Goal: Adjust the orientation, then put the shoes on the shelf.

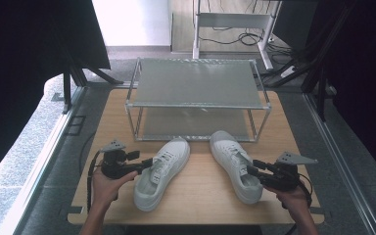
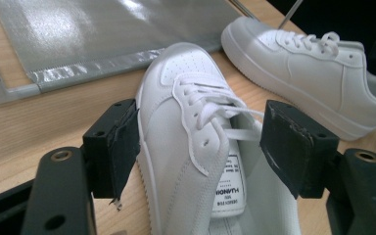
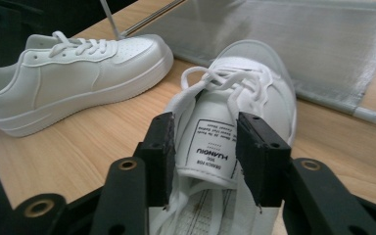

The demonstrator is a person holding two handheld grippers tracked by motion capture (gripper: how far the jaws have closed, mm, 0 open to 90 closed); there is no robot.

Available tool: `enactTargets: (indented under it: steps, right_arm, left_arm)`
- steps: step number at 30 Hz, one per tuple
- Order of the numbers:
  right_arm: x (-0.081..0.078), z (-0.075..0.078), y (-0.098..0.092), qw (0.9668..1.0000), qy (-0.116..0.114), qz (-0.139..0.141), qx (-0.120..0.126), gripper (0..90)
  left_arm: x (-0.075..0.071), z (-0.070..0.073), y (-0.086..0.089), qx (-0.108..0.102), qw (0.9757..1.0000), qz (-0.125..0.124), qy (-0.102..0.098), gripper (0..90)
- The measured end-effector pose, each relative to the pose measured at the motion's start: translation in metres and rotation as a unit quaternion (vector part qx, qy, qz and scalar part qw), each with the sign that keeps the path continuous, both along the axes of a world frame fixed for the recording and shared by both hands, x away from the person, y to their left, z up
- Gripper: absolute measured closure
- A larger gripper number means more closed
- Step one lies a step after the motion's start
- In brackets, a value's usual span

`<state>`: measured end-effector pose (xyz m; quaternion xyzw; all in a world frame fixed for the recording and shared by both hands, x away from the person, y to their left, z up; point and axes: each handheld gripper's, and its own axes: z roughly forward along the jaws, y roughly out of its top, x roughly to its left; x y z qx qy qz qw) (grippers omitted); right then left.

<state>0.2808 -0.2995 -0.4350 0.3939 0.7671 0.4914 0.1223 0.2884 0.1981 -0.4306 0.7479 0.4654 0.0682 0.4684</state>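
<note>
My left gripper [image 2: 200,147] gapes around left shoe [image 1: 160,172], frame centre; right gripper [image 3: 203,156] pinches right shoe [image 1: 236,164] tongue. Next, probably: shut left.

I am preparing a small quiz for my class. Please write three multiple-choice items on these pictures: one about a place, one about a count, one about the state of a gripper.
1. Where do the shoes stand?
A. on the rack's top shelf
B. on the wooden table, in front of the rack
C. on the floor

2. How many shoes are there?
A. one
B. two
C. three

3. What does the right gripper do?
A. it pinches the tongue of the right shoe
B. it holds a lace end
C. it hangs open, far from any shoe

Answers: 1 B, the left shoe and right shoe rest on the table before the metal rack. 2 B, two white shoes. 3 A, the right gripper has its jaws pressed on the tongue.
</note>
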Motion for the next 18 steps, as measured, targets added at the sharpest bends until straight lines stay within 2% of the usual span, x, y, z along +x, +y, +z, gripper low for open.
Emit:
enactTargets:
  steps: [2,7,10,13,15,16,18]
  right_arm:
    - [0.0009,0.0005,-0.002,0.9998,-0.005,-0.017,-0.005,56.7]
    - [0.0013,0.001,-0.0022,0.9993,-0.01,-0.034,-0.015,54.0]
    - [0.0013,0.0012,-0.0001,0.998,-0.016,-0.05,-0.036,51.3]
    - [0.0021,0.002,-0.0009,0.9973,-0.018,-0.062,-0.035,50.6]
    - [0.004,0.0025,-0.0011,0.9969,-0.015,-0.065,-0.042,50.0]
    - [0.0076,0.0021,0.0009,0.9961,-0.008,-0.07,-0.054,48.8]
    - [0.009,0.0015,0.0022,0.9958,-0.004,-0.071,-0.058,48.8]
  left_arm:
    - [0.0001,-0.0004,-0.0024,0.018,0.9998,-0.009,0.002,30.9]
    - [0.0004,-0.0013,-0.0074,0.039,0.9992,-0.01,0.002,31.5]
    - [0.0013,-0.0019,-0.0071,0.051,0.9987,-0.008,0.002,34.6]
    - [0.0013,-0.0013,-0.0032,0.049,0.9988,-0.003,0.002,35.5]
    - [0.0012,-0.0011,-0.0035,0.049,0.9988,-0.002,0.001,36.2]
    - [0.0018,-0.0021,-0.0067,0.053,0.9986,-0.007,0.002,36.7]
    - [0.0022,-0.0032,-0.0087,0.055,0.9984,-0.008,0.004,36.9]
